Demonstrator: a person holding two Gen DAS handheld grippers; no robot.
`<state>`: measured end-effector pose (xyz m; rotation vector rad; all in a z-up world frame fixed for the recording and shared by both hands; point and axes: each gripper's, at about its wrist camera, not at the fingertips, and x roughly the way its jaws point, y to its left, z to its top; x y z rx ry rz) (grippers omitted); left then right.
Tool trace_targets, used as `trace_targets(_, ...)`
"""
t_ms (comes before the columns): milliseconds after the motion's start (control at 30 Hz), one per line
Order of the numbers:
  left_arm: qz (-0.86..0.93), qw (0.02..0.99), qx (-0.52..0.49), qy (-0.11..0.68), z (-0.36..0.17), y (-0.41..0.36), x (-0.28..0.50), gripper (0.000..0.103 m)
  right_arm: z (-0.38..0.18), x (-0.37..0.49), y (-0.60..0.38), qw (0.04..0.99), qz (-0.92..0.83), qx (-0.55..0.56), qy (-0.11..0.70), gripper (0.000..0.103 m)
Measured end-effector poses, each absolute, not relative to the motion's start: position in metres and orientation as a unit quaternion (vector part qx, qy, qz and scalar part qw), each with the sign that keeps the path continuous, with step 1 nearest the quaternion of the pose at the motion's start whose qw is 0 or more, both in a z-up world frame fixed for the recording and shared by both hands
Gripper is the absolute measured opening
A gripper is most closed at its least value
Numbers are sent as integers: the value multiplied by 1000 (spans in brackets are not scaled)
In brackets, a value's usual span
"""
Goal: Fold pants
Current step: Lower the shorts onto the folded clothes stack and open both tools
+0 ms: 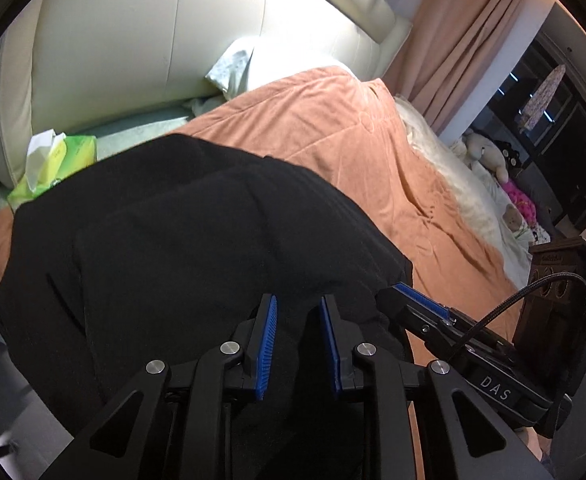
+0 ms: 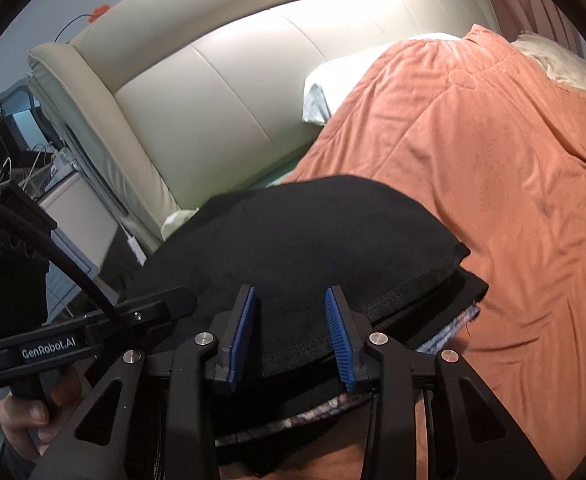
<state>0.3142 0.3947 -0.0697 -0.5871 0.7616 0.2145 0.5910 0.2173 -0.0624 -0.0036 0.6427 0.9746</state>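
Nearest the cameras, two grippers, each with two blue-padded fingers. The left gripper (image 1: pixel 298 344) has its fingers spread a bit, with dark cloth lying in the gap between the pads; can't really tell whether they're squeezing it or just sitting over it. The right gripper (image 2: pixel 291 338) has its fingers spread wider, standing apart over the near edge of the fabric, not pinching anything.

One pair of black fabric pants (image 1: pixel 181 248), folded into a stack of layers, sits on the near part of the rust-orange quilted blanket (image 1: pixel 333 132) that covers the bed. In the right wrist view the stacked edges (image 2: pixel 433 280) run off toward the right and a strip of patterned lining peeks out underneath at the near edge. The long axis looks roughly left to right across the bed, but with the fisheye bend I wouldn't swear to it.

Right of the pants there's a wide stretch of bare blanket. Left of them, near the bed's edge, one yellow-green tissue pack (image 1: pixel 59 156). Further back, one white pillow (image 1: pixel 233 66) against the cream padded headboard (image 1: pixel 153 28). Far right, pink curtains (image 1: pixel 465 36) and a few plush toys (image 1: pixel 489 154).
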Motion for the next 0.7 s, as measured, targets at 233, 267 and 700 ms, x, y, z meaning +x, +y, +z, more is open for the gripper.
trace_targets(233,114,883,-264,372,-58,374,287,24,-64,575,202,832,446,-29,328,34)
trace_targets(267,111,883,-264,371,-55,372,283,25,-63,573,199,830,447,-30,332,34)
trace_targets(700,118,893,-257,350,2,337,220,61,-12,514,115,851,426,-24,305,58)
